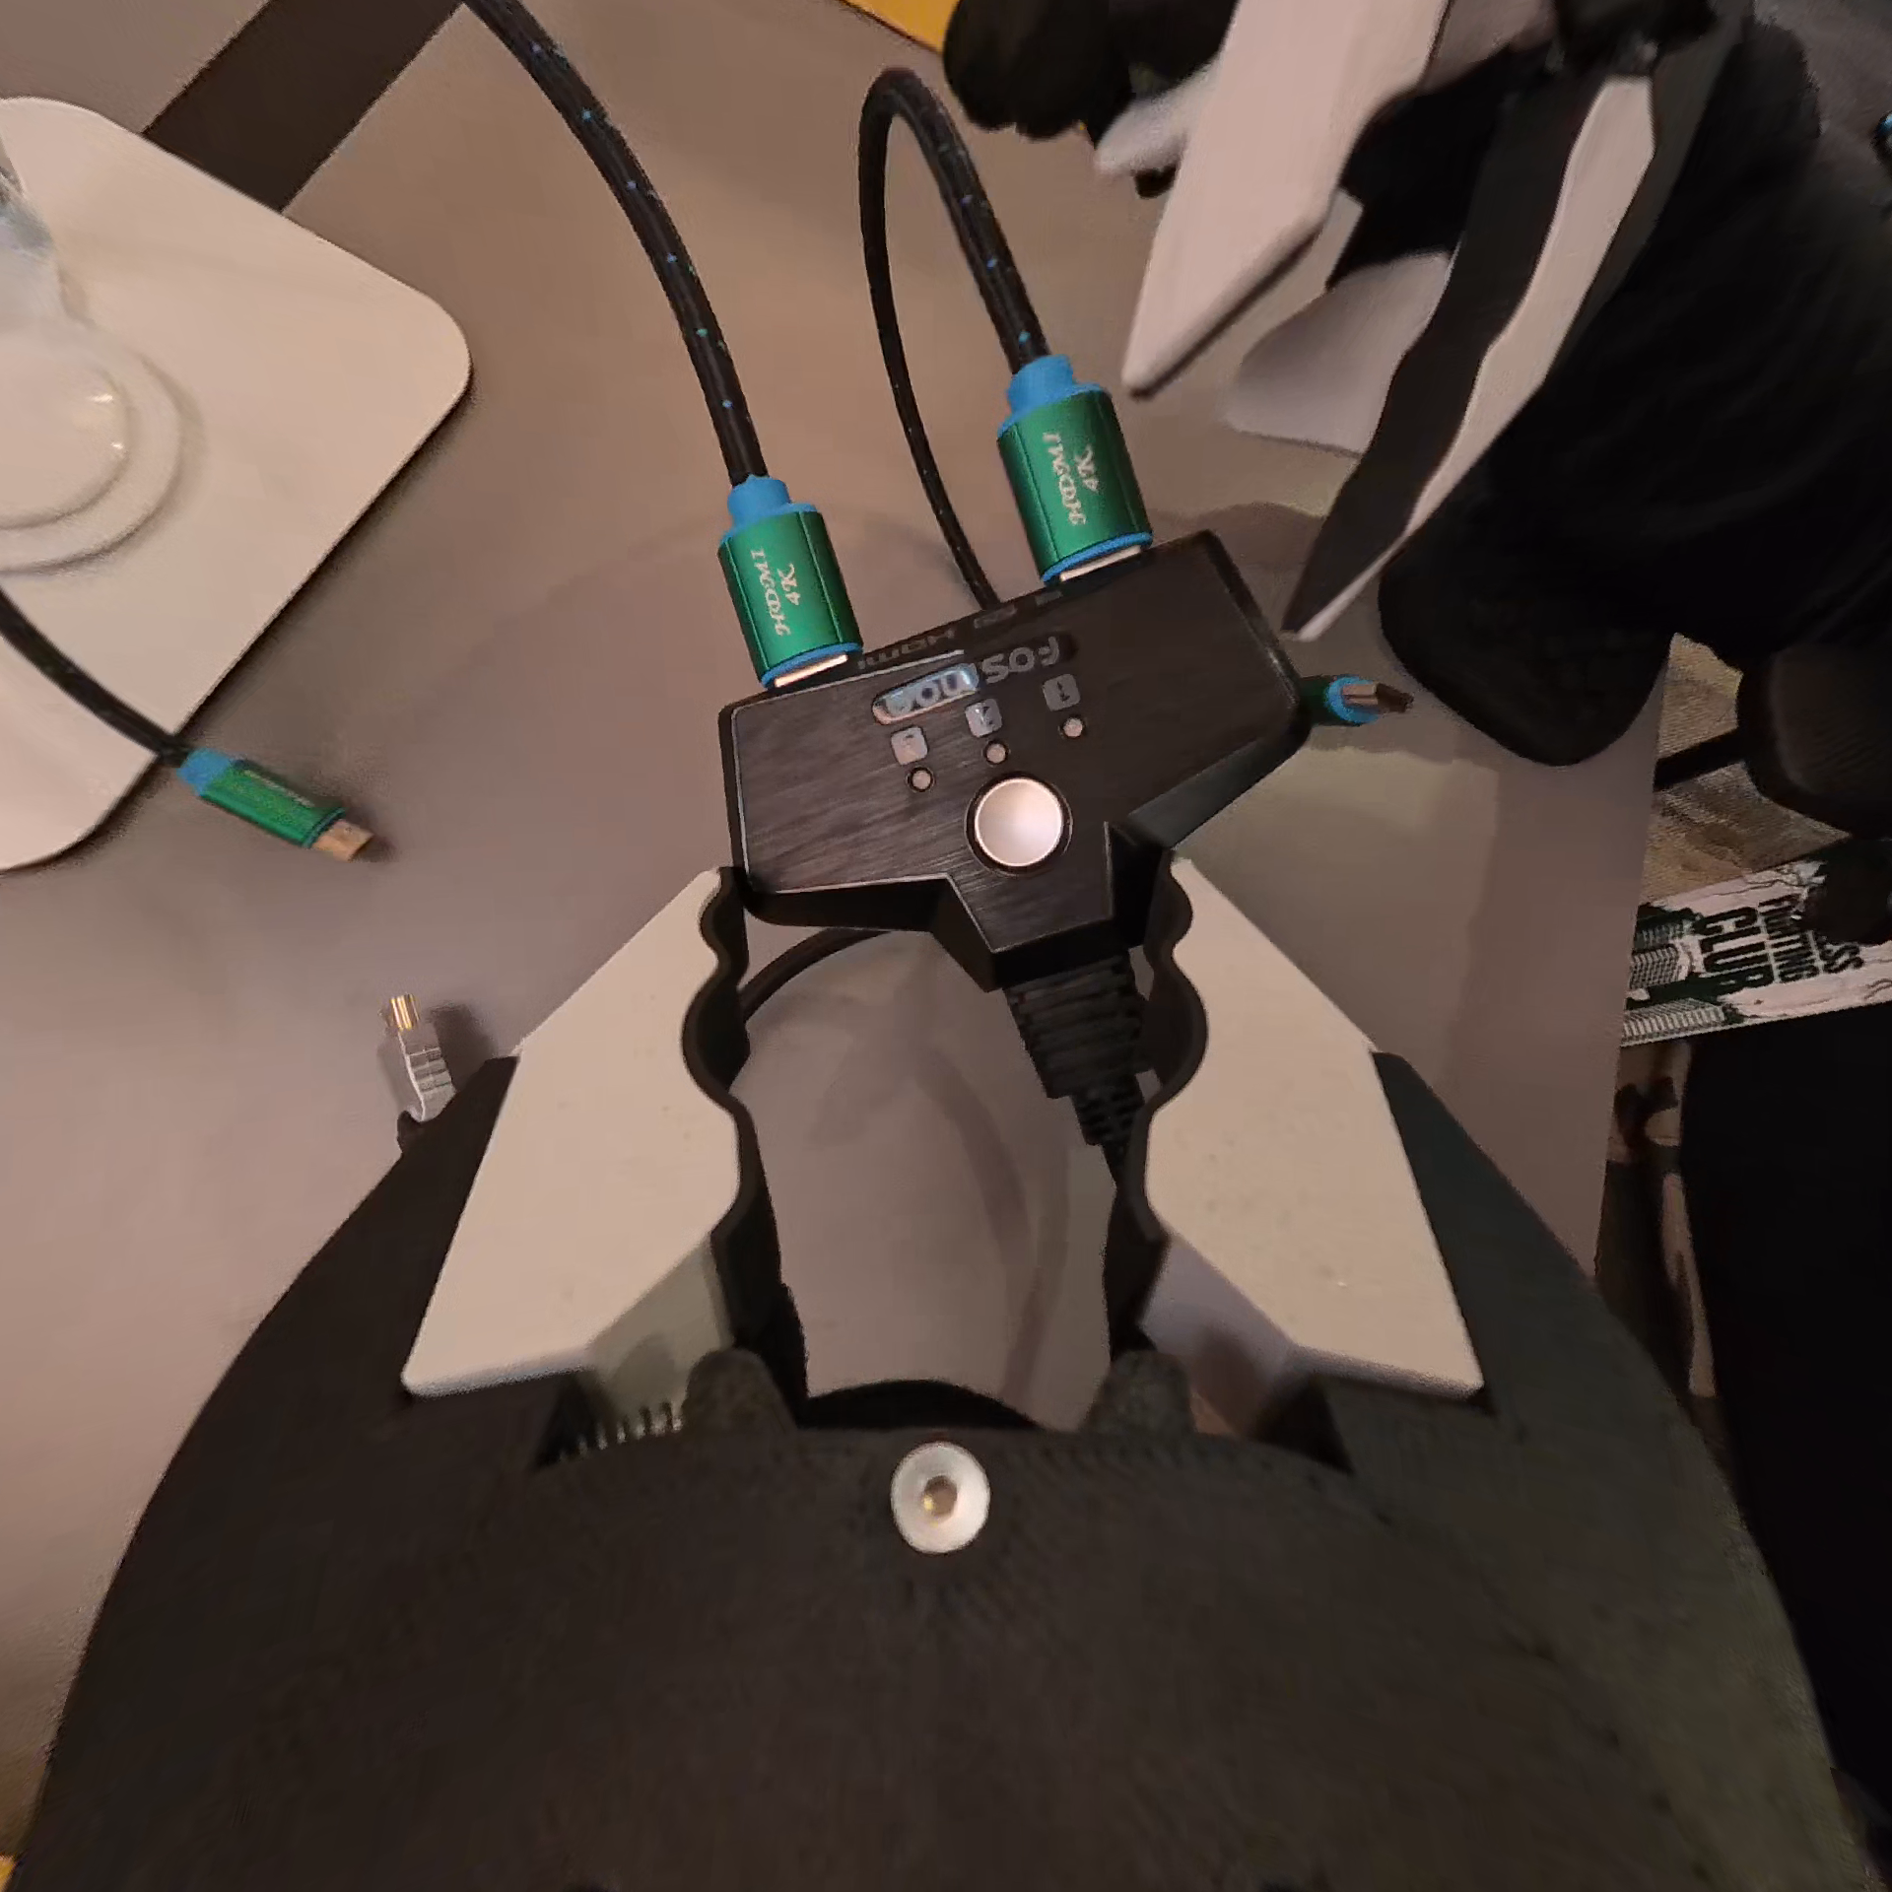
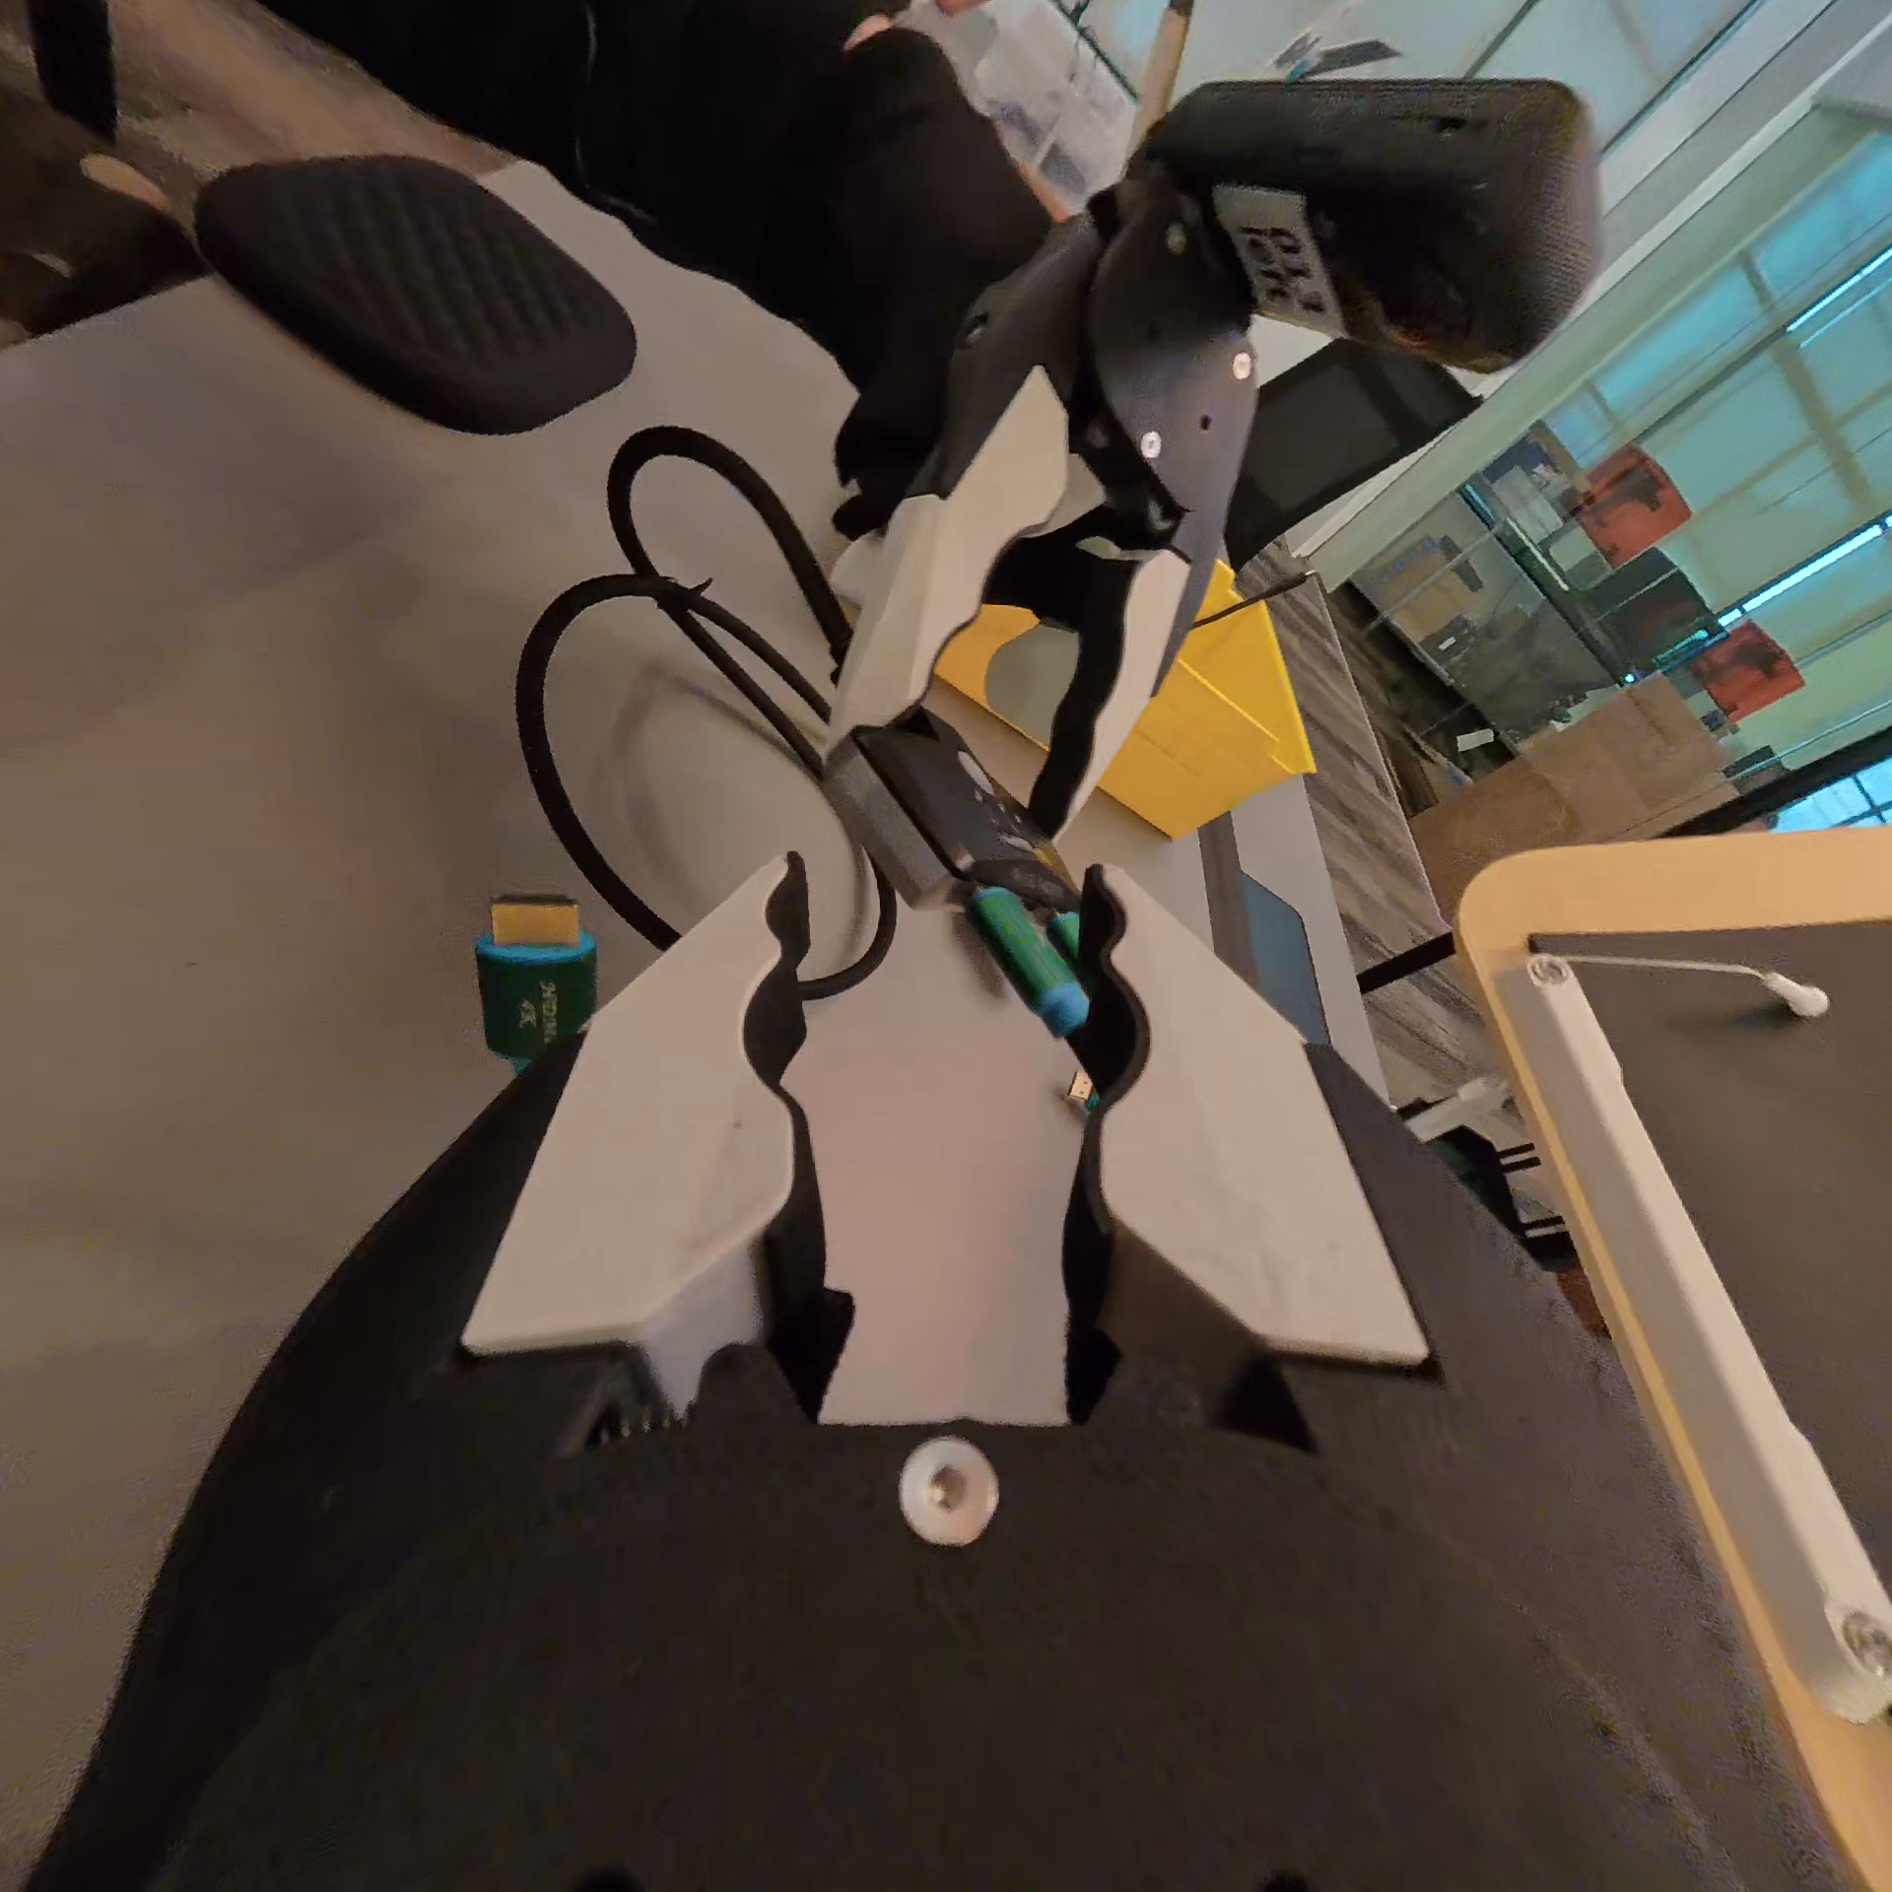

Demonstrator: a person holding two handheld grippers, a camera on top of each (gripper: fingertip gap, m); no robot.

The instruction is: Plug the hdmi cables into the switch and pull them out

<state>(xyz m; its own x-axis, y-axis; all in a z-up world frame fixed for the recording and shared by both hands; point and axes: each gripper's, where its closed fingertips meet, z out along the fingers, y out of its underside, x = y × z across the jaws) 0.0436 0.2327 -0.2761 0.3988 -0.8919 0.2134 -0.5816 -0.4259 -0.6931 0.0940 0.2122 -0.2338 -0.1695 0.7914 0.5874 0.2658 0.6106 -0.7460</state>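
The black HDMI switch (image 1: pixel 819 819) with a round silver button sits between my left gripper's fingertips (image 1: pixel 947 891), which are shut on its narrow cable end. Two green HDMI plugs, a left one (image 1: pixel 788 604) and a right one (image 1: pixel 1075 481), are plugged into its far side. A third green plug (image 1: pixel 276 809) lies loose at the left, and a fourth (image 1: pixel 1362 701) peeks out behind the switch. My right gripper (image 2: pixel 942 880) is open and empty, close to the plugged cables (image 2: pixel 1014 952); it also shows in the left wrist view (image 1: pixel 1218 502). The switch (image 2: pixel 921 809) is seen edge-on there.
A white stand base (image 1: pixel 307 410) carrying a clear glass piece is at the left. A printed sheet (image 1: pixel 1740 952) lies at the table's right edge. A yellow bin (image 2: pixel 1218 706), a black padded armrest (image 2: pixel 410 287), a wood-edged board (image 2: pixel 1638 1126) and a loose plug (image 2: pixel 532 983) surround the work spot.
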